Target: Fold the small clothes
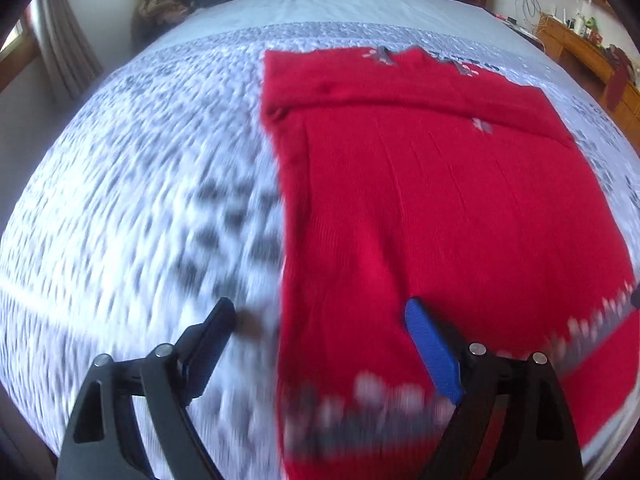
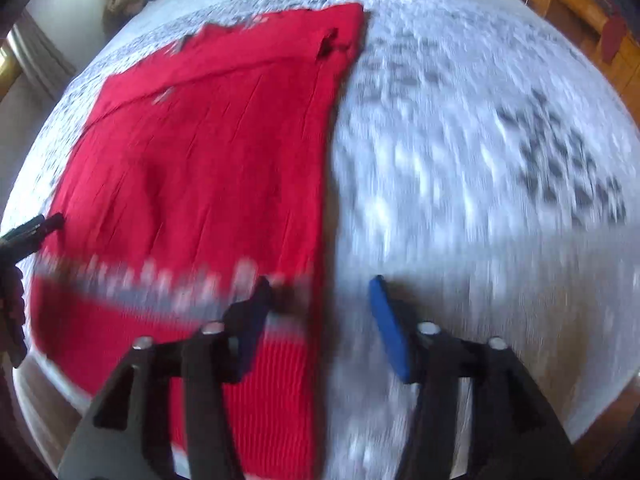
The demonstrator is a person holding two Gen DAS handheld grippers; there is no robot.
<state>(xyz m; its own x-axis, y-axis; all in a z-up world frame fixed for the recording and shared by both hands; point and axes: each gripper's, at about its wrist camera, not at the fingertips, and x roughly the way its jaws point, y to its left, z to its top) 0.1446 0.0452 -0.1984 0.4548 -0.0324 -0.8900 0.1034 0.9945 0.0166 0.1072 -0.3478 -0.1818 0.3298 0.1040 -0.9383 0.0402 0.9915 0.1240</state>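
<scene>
— Where's the garment?

— I see the red knitted sweater with a grey-and-white patterned band lying flat on the bed's white-and-grey patterned quilt, its far part folded over.

— And your claws?

— My left claw is spread wide above the sweater's left edge, nothing between its blue pads. My right claw is parted over the sweater's right edge, near the patterned band, gripping nothing. Both views are blurred.
</scene>
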